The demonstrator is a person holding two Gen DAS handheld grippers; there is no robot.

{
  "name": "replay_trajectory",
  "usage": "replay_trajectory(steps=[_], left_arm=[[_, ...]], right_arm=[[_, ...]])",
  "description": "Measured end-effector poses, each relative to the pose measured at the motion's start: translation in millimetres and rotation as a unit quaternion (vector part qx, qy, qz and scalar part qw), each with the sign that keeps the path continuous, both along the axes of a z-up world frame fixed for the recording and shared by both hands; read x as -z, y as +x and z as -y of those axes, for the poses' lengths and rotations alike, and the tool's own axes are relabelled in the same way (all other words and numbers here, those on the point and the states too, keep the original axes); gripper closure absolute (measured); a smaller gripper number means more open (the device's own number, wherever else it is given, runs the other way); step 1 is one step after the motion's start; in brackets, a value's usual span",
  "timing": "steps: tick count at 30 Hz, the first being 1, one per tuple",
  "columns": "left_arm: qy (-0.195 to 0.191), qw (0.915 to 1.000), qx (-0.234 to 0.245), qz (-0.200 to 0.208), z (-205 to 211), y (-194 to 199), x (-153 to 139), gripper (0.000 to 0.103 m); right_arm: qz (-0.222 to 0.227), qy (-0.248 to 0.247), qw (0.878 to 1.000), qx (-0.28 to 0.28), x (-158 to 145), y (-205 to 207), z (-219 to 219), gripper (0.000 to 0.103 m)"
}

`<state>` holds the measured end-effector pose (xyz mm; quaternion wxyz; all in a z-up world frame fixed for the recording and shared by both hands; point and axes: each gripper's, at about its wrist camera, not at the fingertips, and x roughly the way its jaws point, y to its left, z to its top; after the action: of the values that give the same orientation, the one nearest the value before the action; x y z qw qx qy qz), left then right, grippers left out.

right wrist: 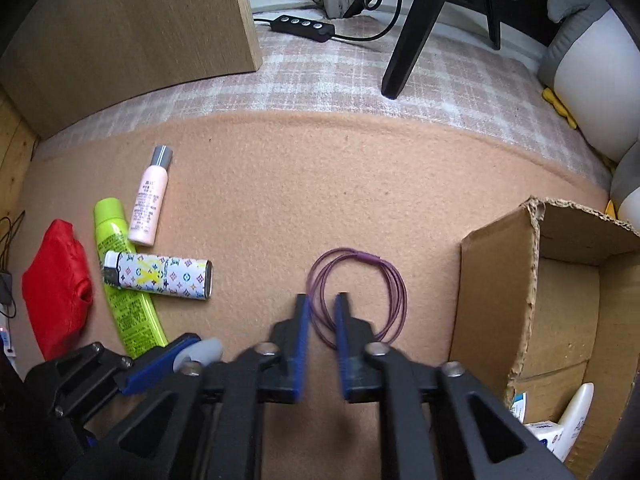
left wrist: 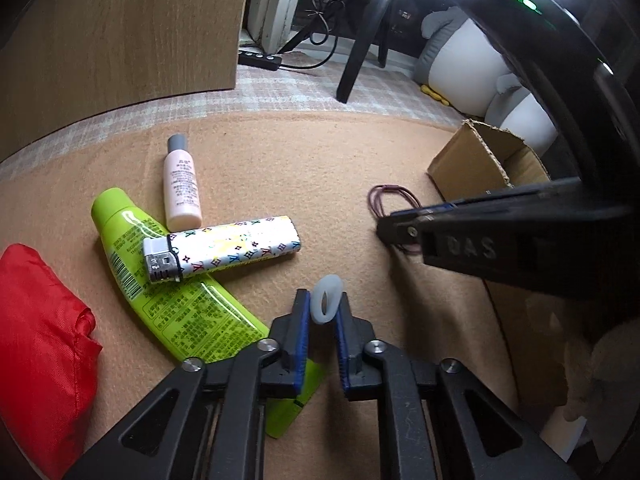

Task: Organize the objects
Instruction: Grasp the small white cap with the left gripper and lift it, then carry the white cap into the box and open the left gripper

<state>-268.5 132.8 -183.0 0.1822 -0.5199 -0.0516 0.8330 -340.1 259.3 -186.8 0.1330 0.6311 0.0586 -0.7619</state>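
My left gripper [left wrist: 323, 298] is shut on a small translucent white silicone ring [left wrist: 327, 298], held just above the tan mat; the ring also shows in the right wrist view [right wrist: 202, 351]. My right gripper [right wrist: 323, 300] is open, its fingers straddling the left side of a purple wire loop [right wrist: 360, 292] lying on the mat. On the left lie a patterned lighter [left wrist: 224, 247], resting on a lime-green tube [left wrist: 168, 276], a pink bottle [left wrist: 181, 184] and a red cloth pouch [left wrist: 40, 344].
An open cardboard box [right wrist: 532, 292] stands at the right with white packages inside. A wooden panel [right wrist: 132, 36], black chair legs [right wrist: 412, 32], a power strip [right wrist: 304, 26] and a plush penguin [right wrist: 592, 80] lie beyond the mat on the checked carpet.
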Motion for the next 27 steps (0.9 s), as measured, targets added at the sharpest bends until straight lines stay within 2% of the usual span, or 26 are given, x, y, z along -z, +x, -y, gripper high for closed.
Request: replay_trajectory(steps=[10, 19, 27], left_arm=[[0.026, 0.9995, -0.002, 0.016, 10, 19, 0, 0.095], [0.049, 0.9982, -0.008, 0.032, 17, 66, 0, 0.095], [0.049, 0.9984, -0.005, 0.029, 23, 105, -11, 0.095]], right_arm=[[0.003, -0.022, 1.0, -0.014, -3, 40, -7, 0.101], [0.011, -0.08, 0.997, -0.004, 0, 104, -24, 0.101], [-0.004, -0.143, 0.99, 0.012, -18, 154, -48, 0.101]])
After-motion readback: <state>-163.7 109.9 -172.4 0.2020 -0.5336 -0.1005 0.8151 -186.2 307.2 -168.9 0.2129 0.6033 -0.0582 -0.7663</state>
